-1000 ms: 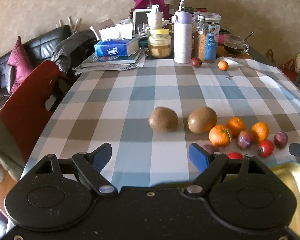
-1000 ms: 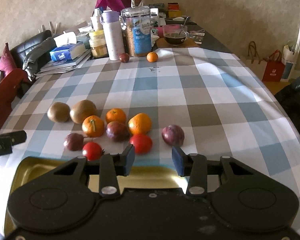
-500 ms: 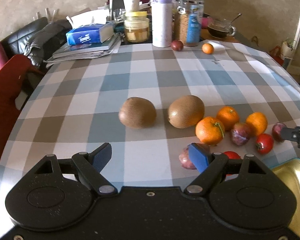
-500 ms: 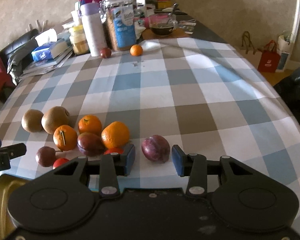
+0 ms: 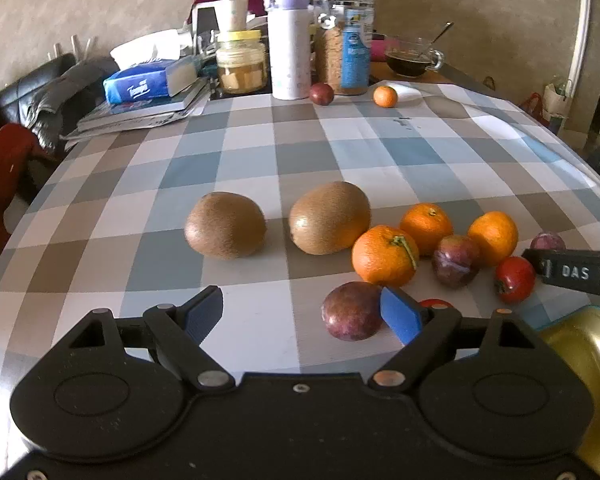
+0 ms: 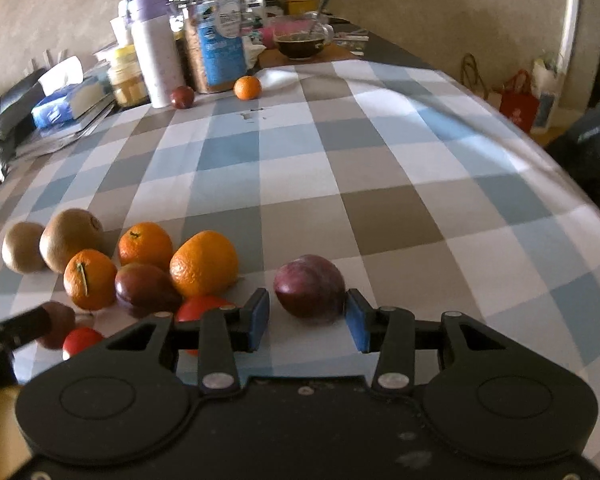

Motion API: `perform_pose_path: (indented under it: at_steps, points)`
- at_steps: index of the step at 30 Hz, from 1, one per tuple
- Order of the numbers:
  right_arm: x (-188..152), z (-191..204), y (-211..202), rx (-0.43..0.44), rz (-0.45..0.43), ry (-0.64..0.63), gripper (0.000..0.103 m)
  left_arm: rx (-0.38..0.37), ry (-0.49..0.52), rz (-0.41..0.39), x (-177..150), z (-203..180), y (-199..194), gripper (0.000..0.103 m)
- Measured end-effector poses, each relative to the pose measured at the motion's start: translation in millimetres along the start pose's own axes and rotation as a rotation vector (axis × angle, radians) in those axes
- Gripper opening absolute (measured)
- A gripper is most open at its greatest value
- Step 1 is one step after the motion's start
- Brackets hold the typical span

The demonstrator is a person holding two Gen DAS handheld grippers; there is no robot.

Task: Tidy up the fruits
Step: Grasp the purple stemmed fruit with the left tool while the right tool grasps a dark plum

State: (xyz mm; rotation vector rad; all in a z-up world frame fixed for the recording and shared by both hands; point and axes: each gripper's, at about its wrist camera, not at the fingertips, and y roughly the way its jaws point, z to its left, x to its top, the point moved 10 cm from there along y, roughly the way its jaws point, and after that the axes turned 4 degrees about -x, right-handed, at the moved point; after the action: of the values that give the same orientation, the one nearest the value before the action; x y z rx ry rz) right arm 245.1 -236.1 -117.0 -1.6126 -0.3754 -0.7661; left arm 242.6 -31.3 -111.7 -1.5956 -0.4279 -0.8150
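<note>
Fruit lies loose on the checked tablecloth [image 5: 260,152]: two kiwis [image 5: 225,225] [image 5: 330,218], three oranges [image 5: 385,256], several plums and two tomatoes [image 5: 514,279]. My left gripper [image 5: 304,314] is open, low over the cloth; a plum [image 5: 352,311] lies just inside its right finger. My right gripper [image 6: 308,320] is open too, and a purple plum [image 6: 310,286] sits on the cloth between its blue fingertips [image 6: 260,316], close to both pads. A gold tin [image 5: 580,344] shows at the near right, partly hidden.
At the far end stand a white bottle [image 5: 290,44], a cereal jar [image 5: 346,40], a yellow-lidded jar [image 5: 242,62], a tissue pack on books [image 5: 148,84] and a glass cup [image 5: 414,58]. A lone plum [image 5: 321,93] and small orange [image 5: 385,96] lie there.
Both grippers have sunk and moved forward toward the fruit. The purple plum now sits between the right fingertips, and a plum has come in beside the left gripper's right finger.
</note>
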Motion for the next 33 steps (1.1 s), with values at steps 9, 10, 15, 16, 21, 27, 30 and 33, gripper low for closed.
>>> perform_pose_path:
  at_steps: [9, 10, 15, 16, 21, 27, 30, 33]
  points:
    - [0.0, 3.5, 2.1, -0.055, -0.033, -0.012, 0.042, 0.005, 0.05, 0.012, -6.7, -8.9, 7.8, 0.088]
    - [0.3, 3.0, 2.5, -0.054, -0.034, -0.005, 0.041, 0.004, 0.055, 0.022, -7.9, -9.4, 9.5, 0.088]
    - [0.7, 0.5, 1.7, -0.044, -0.036, 0.02, 0.04, 0.0, 0.035, 0.047, -11.9, -7.1, 14.7, 0.087]
    - [0.6, 0.5, 1.6, -0.043, -0.037, 0.023, 0.04, -0.005, 0.018, 0.055, -13.1, -5.0, 16.6, 0.086]
    - [1.5, 0.5, 2.6, -0.037, -0.042, 0.042, 0.04, -0.03, -0.016, 0.067, -16.4, -2.3, 20.7, 0.088]
    - [1.4, 2.4, 2.3, -0.039, -0.05, 0.034, 0.04, -0.018, -0.024, 0.051, -17.0, 0.3, 22.1, 0.095]
    - [1.4, 2.1, 1.5, -0.028, -0.05, 0.038, 0.04, -0.023, -0.021, 0.051, -16.3, 0.7, 22.7, 0.095]
    - [1.1, 1.7, 0.3, -0.022, -0.05, 0.043, 0.04, -0.026, -0.023, 0.049, -15.9, 0.9, 22.8, 0.094]
